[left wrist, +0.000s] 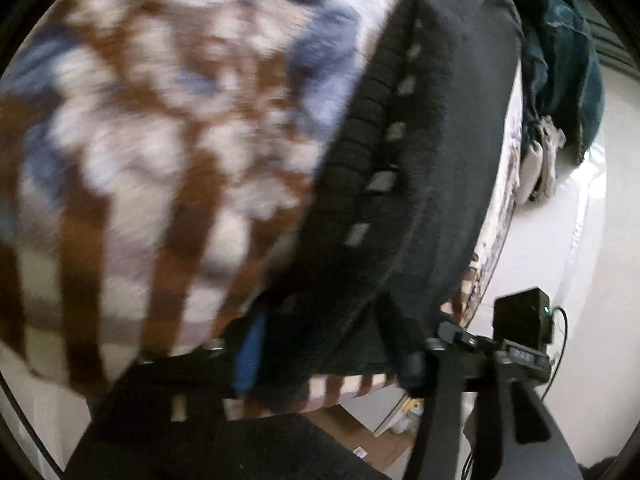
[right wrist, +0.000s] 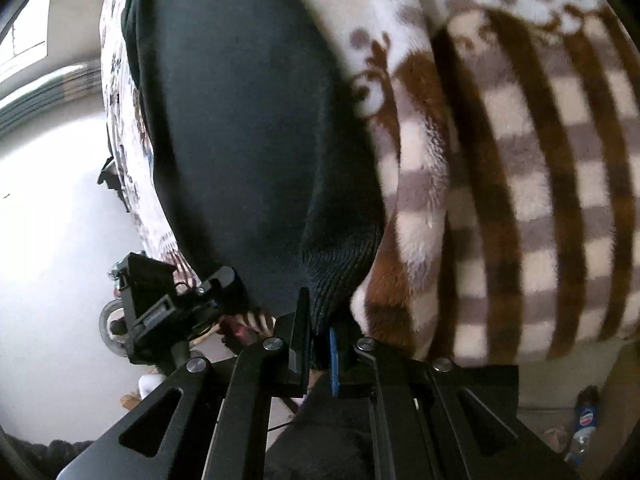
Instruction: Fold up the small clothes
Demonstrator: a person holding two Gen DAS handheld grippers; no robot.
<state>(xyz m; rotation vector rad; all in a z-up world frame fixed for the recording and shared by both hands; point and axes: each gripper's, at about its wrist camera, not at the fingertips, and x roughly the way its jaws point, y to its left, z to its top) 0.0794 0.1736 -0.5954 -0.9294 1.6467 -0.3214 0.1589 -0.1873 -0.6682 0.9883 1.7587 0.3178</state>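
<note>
**One dark garment stretched between two grippers**

One blanket-covered bed (right wrist: 520, 160) is carrying the dark garment (right wrist: 240, 120), lying lengthwise away from both grippers. The right gripper (right wrist: 320, 344) is clenching its near ribbed hem; the left gripper (left wrist: 280, 344) is standing released beside it.

Patterned fleece blanket (right wrist: 520, 160), pale glossy floor (right wrist: 52, 200), daylight
</note>
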